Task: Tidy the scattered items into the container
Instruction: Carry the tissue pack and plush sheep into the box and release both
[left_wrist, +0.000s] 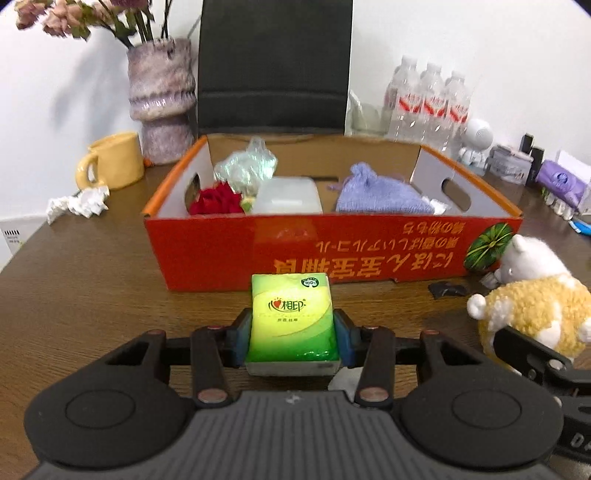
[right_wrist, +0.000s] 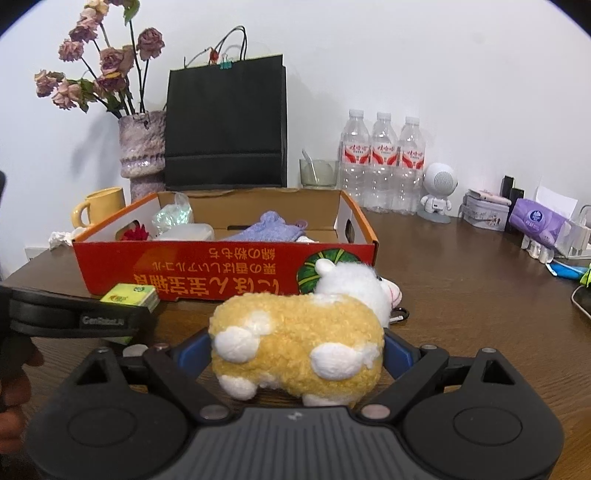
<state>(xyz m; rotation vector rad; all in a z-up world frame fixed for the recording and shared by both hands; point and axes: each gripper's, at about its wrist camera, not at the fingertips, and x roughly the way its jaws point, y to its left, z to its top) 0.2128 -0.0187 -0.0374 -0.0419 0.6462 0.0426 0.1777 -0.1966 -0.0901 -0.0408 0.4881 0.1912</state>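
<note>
The left gripper (left_wrist: 292, 334) squeezes a green tissue pack (left_wrist: 291, 317) between its blue pads, on the brown table (left_wrist: 92, 288) just in front of the red box (left_wrist: 332, 247). The right gripper (right_wrist: 297, 349) stands wide around a yellow toy sheep (right_wrist: 295, 343) (its pads look close to the fluff; I cannot tell if they press). The sheep stands by the box's corner.

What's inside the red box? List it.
Inside the red box: a red flower, a crinkled clear bag, a translucent white container and a purple knit pouch. The near wall and these items hide the floor beneath them.
</note>
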